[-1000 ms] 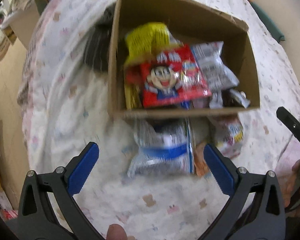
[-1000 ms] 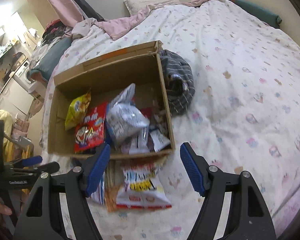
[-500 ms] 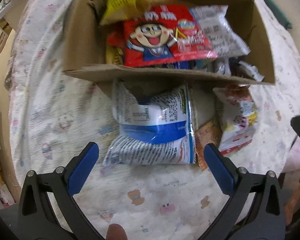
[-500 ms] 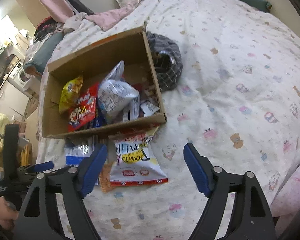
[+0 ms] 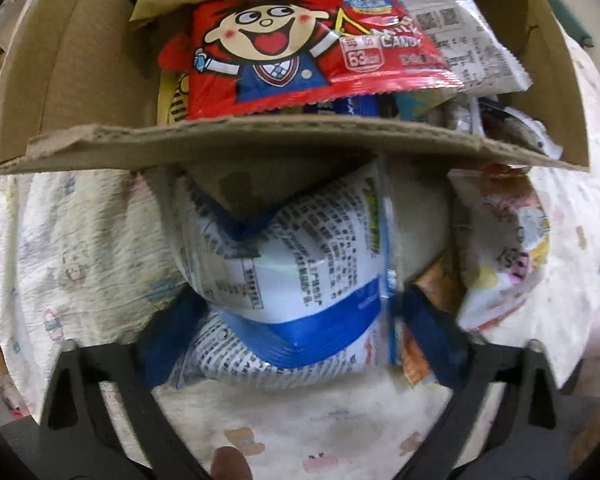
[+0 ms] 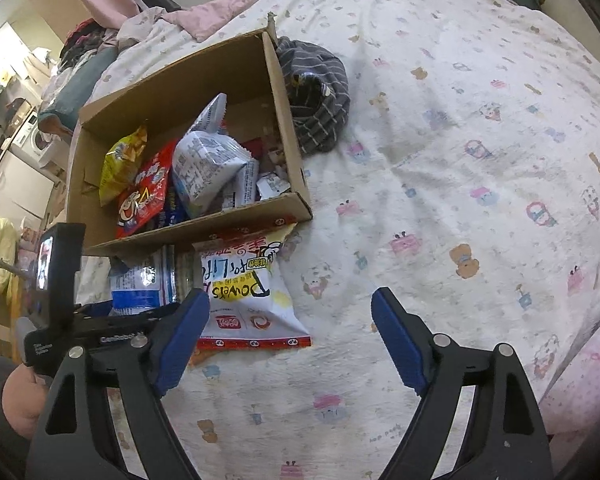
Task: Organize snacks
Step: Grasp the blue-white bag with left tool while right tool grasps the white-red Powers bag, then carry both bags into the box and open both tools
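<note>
My left claw point(image 5: 296, 316) sits low in the frame with its blue pads against both sides of the white-and-blue bag point(image 5: 288, 280), which bulges between them; I judge it gripped, though blur hides the contact. The bag lies on the bedsheet point(image 5: 80, 240), its top edge tucked under the box point(image 5: 260, 140) wall that crosses mid-frame. Inside the box, up top, are the red bag point(image 5: 300, 36) and others. My right claw point(image 6: 288, 332) hangs wide open and empty at the bottom of its view, with the yellow-and-white bag point(image 6: 244, 292) just past its left pad. The risk, I think, is the lift: the puffy bag could slip from the pads, or snag on the cardboard lip above it and tug the box. The orange packet point(image 5: 440, 288) under it might drag along too.
</note>
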The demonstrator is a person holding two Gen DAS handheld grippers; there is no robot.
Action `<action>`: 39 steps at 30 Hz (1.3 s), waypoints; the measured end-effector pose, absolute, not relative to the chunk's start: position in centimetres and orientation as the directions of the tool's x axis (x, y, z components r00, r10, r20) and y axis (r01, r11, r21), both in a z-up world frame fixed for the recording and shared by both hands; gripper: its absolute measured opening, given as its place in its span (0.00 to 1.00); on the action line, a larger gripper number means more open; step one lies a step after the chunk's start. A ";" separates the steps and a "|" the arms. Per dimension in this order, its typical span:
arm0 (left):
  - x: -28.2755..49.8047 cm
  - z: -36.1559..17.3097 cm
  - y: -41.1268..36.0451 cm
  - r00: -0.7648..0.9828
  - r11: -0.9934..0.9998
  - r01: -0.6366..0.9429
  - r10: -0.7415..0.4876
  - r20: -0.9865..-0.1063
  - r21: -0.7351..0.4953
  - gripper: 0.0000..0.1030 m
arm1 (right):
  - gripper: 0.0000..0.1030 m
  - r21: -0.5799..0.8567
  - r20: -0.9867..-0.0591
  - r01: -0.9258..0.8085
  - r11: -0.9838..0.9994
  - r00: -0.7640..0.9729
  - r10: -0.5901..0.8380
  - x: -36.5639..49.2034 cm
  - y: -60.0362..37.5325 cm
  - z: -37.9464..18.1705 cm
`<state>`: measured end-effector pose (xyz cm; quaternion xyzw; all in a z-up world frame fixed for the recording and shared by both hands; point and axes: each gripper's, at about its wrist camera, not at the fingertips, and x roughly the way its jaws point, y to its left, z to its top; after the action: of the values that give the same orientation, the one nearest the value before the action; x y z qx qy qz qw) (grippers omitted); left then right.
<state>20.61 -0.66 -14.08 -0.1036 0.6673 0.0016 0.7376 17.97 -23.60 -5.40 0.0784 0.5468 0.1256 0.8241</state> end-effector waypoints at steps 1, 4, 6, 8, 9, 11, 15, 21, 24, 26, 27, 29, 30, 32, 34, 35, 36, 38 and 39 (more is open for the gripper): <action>20.6 -14.0 -0.6 0.110 0.980 -0.136 -0.132 -0.985 -0.147 0.72 | 0.83 0.267 -0.882 -0.121 0.956 0.369 0.293 18.1 -23.6 -5.4; 20.3 -13.7 0.0 0.110 0.978 -0.126 -0.152 -0.982 -0.166 0.66 | 0.83 0.267 -0.885 -0.119 0.956 0.362 0.292 18.6 -23.3 -5.7; 19.9 -13.0 0.8 0.118 0.975 -0.118 -0.177 -0.977 -0.191 0.65 | 0.83 0.274 -0.890 -0.119 0.954 0.345 0.299 19.0 -22.9 -6.0; 19.4 -12.1 1.4 0.138 0.973 -0.111 -0.184 -0.973 -0.200 0.65 | 0.83 0.276 -0.897 -0.116 0.954 0.327 0.299 19.4 -22.4 -6.6; 19.1 -11.5 2.3 0.149 0.972 -0.114 -0.188 -0.971 -0.206 0.65 | 0.83 0.273 -0.901 -0.113 0.955 0.318 0.295 19.6 -22.1 -6.8; 18.5 -10.9 3.1 0.158 0.967 -0.122 -0.202 -0.967 -0.222 0.65 | 0.83 0.272 -0.911 -0.109 0.956 0.289 0.292 20.1 -21.4 -7.6; 17.8 -10.1 5.2 0.174 0.967 -0.133 -0.195 -0.965 -0.220 0.65 | 0.84 0.220 -0.942 -0.130 0.967 0.228 0.245 20.9 -19.2 -9.4; 16.3 -9.8 7.3 0.195 0.976 -0.120 -0.158 -0.968 -0.183 0.66 | 0.83 0.169 -0.965 -0.179 0.969 0.169 0.199 21.4 -15.8 -11.3; 15.8 -9.8 7.6 0.194 0.975 -0.128 -0.157 -0.968 -0.183 0.66 | 0.84 0.144 -0.973 -0.190 0.971 0.153 0.174 21.8 -14.6 -12.2; 15.4 -9.7 7.8 0.197 0.972 -0.135 -0.163 -0.967 -0.191 0.66 | 0.83 0.139 -0.976 -0.190 0.972 0.138 0.166 22.1 -14.1 -12.9; 15.3 -9.8 8.0 0.198 0.971 -0.138 -0.164 -0.966 -0.193 0.66 | 0.82 0.130 -0.979 -0.192 0.973 0.131 0.157 22.3 -13.9 -13.3; 15.3 -9.8 8.2 0.202 0.971 -0.140 -0.162 -0.966 -0.192 0.66 | 0.72 0.125 -0.980 -0.193 0.973 0.129 0.152 22.4 -14.0 -13.9; 15.4 -9.7 8.1 0.206 0.972 -0.139 -0.157 -0.966 -0.188 0.66 | 0.65 0.125 -0.980 -0.193 0.973 0.127 0.151 22.4 -14.1 -13.9; 15.4 -9.6 8.2 0.210 0.973 -0.133 -0.158 -0.965 -0.189 0.66 | 0.56 0.122 -0.979 -0.196 0.973 0.137 0.150 22.1 -14.5 -13.7; 15.2 -9.5 7.7 0.213 0.973 -0.128 -0.160 -0.964 -0.190 0.66 | 0.52 0.153 -0.975 -0.185 0.971 0.135 0.179 21.8 -15.4 -13.3; 15.1 -9.4 7.7 0.215 0.973 -0.126 -0.162 -0.963 -0.191 0.66 | 0.51 0.175 -0.971 -0.176 0.969 0.131 0.199 21.4 -16.1 -13.0; 15.1 -9.5 7.4 0.218 0.975 -0.119 -0.160 -0.963 -0.189 0.66 | 0.50 0.195 -0.968 -0.169 0.966 0.128 0.217 21.0 -16.7 -12.7; 15.0 -9.5 7.4 0.218 0.976 -0.113 -0.157 -0.963 -0.184 0.66 | 0.50 0.223 -0.962 -0.161 0.961 0.124 0.244 19.8 -17.9 -12.2; 14.9 -9.5 7.7 0.217 0.976 -0.115 -0.156 -0.964 -0.184 0.66 | 0.50 0.230 -0.959 -0.161 0.960 0.131 0.252 19.2 -18.3 -11.8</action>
<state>14.85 7.66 -9.55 -0.1082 0.6254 -0.0132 0.7727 19.18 -18.34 -11.79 0.0350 0.6446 0.1374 0.7513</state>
